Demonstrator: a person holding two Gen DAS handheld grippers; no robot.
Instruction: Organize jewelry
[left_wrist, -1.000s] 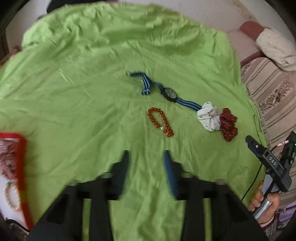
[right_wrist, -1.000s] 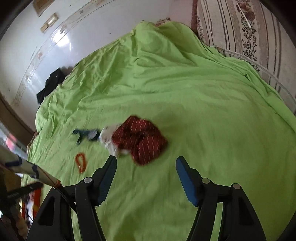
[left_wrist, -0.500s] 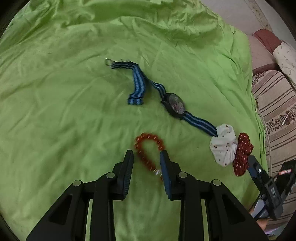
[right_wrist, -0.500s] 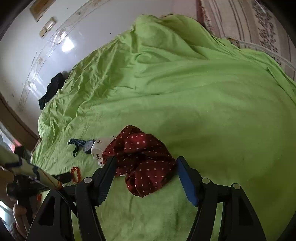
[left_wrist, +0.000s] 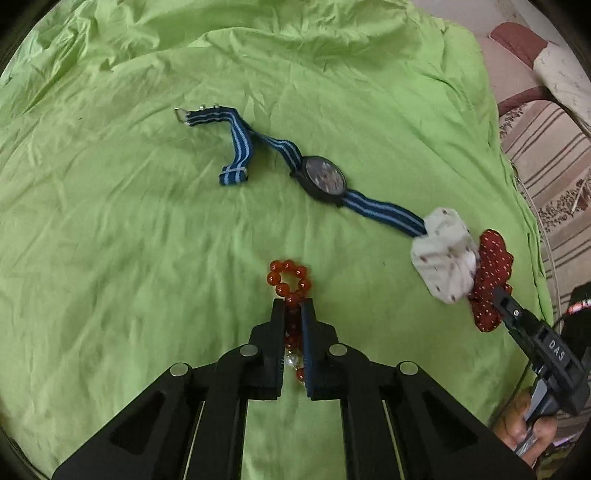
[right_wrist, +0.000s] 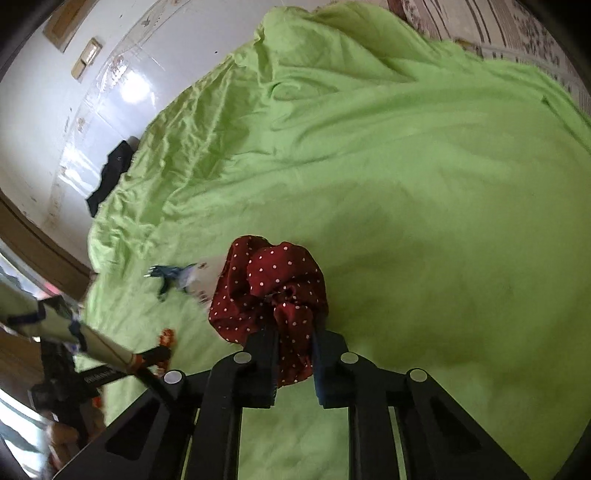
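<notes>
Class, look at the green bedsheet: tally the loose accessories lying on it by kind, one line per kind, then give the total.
Beaded bracelet: 1 (orange-red, pinched in the left hand-held gripper)
Wristwatch: 1 (blue striped strap)
Scrunchies: 2, white scrunchie and red dotted scrunchie, the red one in the right hand-held gripper
Total: 4

Lime green bedsheet, orange-red beaded bracelet, blue striped strap on a black-faced watch, dark red white-dotted scrunchie, white speckled scrunchie, black grippers.
</notes>
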